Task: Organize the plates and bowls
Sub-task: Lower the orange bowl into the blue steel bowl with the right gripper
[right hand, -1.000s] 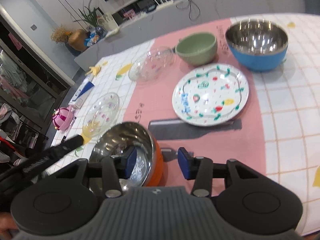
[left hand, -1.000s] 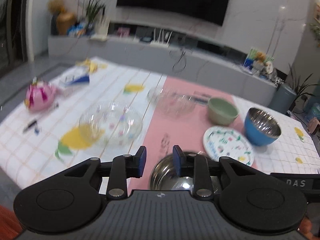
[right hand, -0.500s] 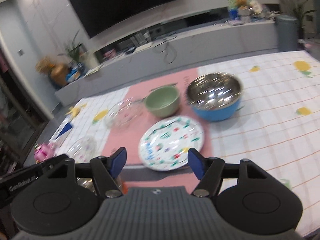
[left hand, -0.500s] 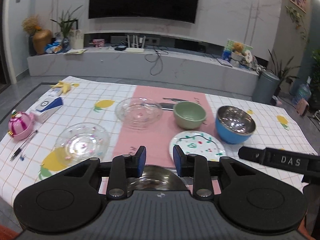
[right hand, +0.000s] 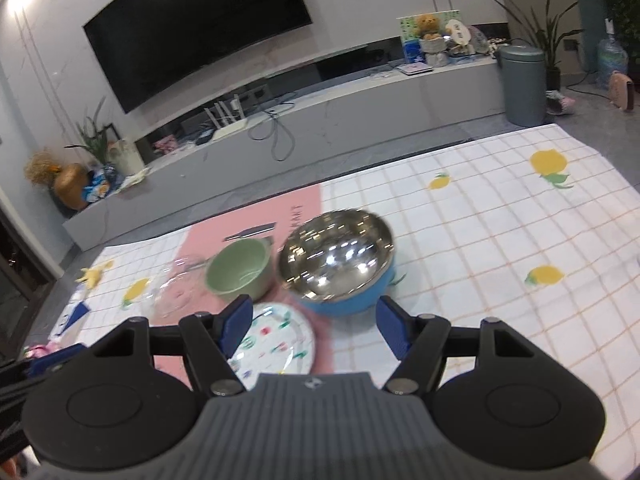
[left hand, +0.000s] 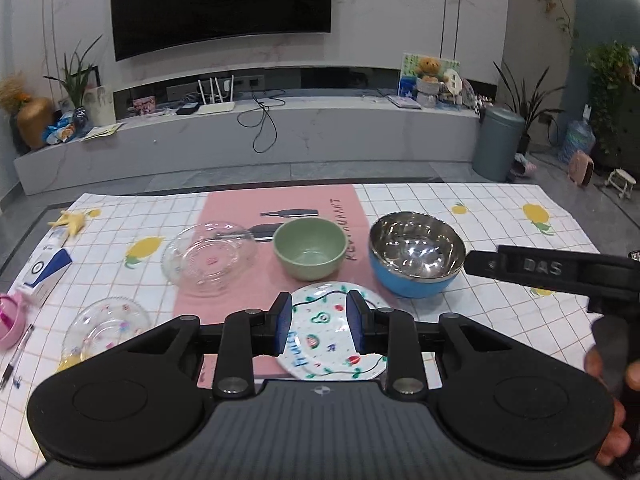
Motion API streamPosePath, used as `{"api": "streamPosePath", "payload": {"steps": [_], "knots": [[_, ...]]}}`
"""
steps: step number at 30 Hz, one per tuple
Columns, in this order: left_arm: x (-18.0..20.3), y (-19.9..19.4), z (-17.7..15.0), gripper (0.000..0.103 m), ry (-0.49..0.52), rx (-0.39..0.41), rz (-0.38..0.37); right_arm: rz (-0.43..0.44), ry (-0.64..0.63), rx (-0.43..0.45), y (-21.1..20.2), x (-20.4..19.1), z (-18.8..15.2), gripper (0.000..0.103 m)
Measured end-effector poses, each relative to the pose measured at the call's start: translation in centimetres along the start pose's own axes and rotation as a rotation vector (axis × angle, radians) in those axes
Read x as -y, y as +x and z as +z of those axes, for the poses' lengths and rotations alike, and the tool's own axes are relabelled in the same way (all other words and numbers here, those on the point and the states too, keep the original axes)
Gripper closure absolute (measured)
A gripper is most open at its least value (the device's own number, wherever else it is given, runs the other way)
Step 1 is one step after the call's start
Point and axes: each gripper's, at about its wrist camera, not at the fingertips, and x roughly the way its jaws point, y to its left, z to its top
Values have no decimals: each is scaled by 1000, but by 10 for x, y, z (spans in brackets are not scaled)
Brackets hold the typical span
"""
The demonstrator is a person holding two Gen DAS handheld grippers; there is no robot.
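Note:
A painted white plate (left hand: 320,344) lies on the pink runner nearest me. Behind it stand a green bowl (left hand: 310,248) and a blue bowl with a steel inside (left hand: 416,256). A clear glass bowl (left hand: 210,258) sits to their left, and a clear glass plate (left hand: 106,326) lies at the near left. My left gripper (left hand: 320,320) hovers over the painted plate, open with a narrow gap and nothing in it. My right gripper (right hand: 316,322) is open wide and empty, above the painted plate (right hand: 276,344) and just short of the blue bowl (right hand: 338,260). The green bowl (right hand: 238,268) is to its left.
A pink toy (left hand: 10,320), a pen (left hand: 14,356), a blue-and-white box (left hand: 48,268) and a yellow toy (left hand: 72,220) line the table's left side. The right gripper's black body (left hand: 552,270) and a hand (left hand: 612,400) fill the right. Chequered cloth (right hand: 500,240) lies bare on the right.
Both grippers drew back and rose from an orange steel bowl, which has left both views. The right jaws, earlier astride its rim, widened. The left view rolled level.

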Motion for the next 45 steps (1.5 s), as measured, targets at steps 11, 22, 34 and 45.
{"api": "streamPosePath", "payload": {"steps": [11, 22, 34, 45], "knots": [[35, 59, 31, 69, -34, -55, -86, -115, -5, -81, 71, 30, 35, 37], [40, 139, 43, 69, -129, -178, -84, -119, 176, -228, 122, 62, 46, 55], [53, 178, 53, 69, -127, -217, -28, -51, 289, -310, 142, 76, 49, 88], [60, 190, 46, 75, -137, -267, -44, -128, 203, -288, 136, 76, 56, 97]]}}
